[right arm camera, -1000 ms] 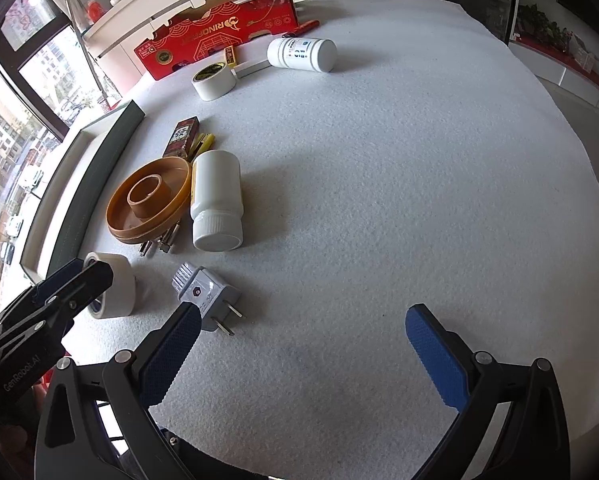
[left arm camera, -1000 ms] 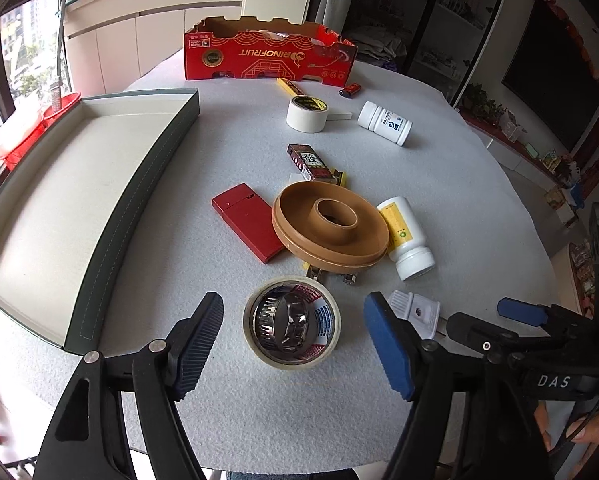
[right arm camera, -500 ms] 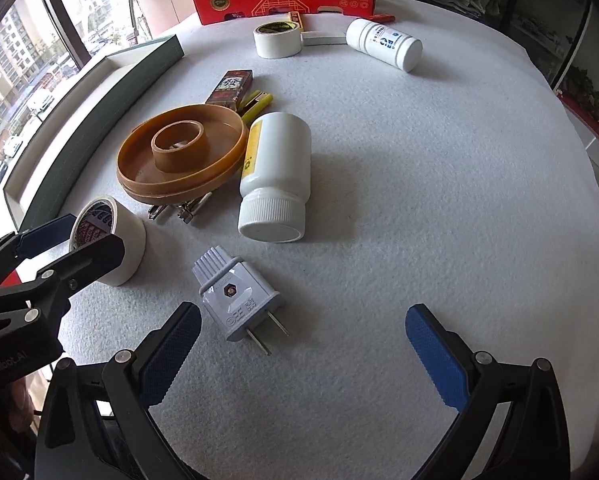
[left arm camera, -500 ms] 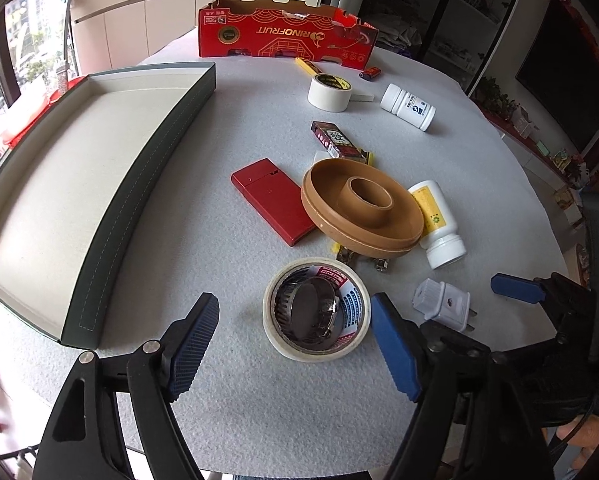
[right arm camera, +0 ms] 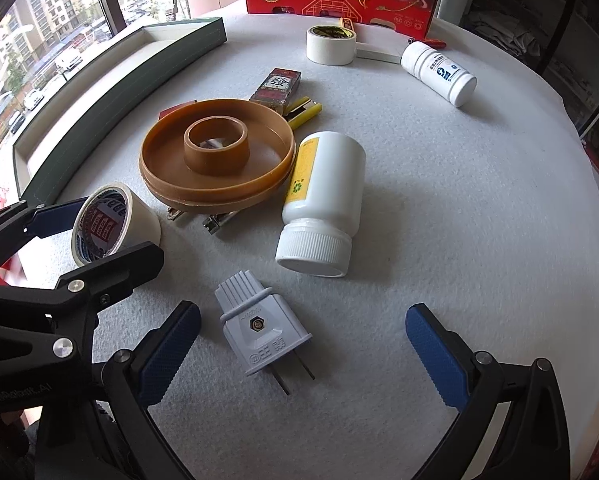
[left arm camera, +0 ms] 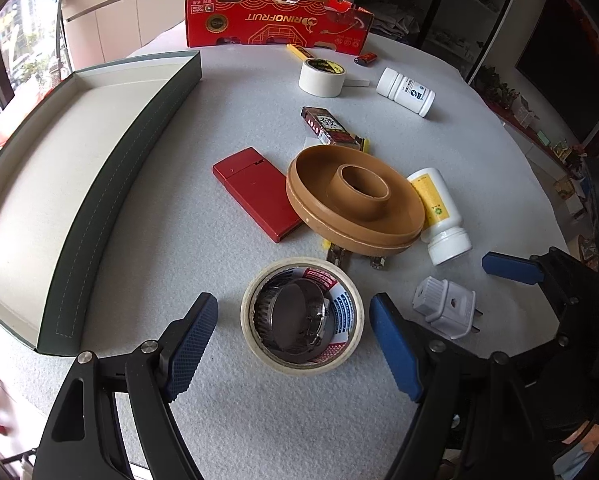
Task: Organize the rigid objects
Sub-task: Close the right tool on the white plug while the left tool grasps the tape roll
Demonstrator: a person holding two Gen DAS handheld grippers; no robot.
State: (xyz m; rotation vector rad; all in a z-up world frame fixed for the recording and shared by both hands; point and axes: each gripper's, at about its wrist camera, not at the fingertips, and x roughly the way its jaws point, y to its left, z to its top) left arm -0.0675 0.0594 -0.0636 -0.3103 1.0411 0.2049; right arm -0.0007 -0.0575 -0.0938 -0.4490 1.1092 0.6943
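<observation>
Rolled and shifted since a second ago, the right gripper (right arm camera: pixel 303 344) now frames the white plug (right arm camera: pixel 265 334) between wide-apart jaws, not touching it. Beside it, the left gripper (left arm camera: pixel 293 326) hangs open around a tape roll (left arm camera: pixel 302 317) with a metal ring inside; beyond lies a brown spool (left arm camera: pixel 355 204).

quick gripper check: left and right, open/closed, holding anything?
Left gripper: open, astride the tape roll on the table, pads clear of it, nothing held.
Right gripper: open, empty, poised over the white plug.
</observation>
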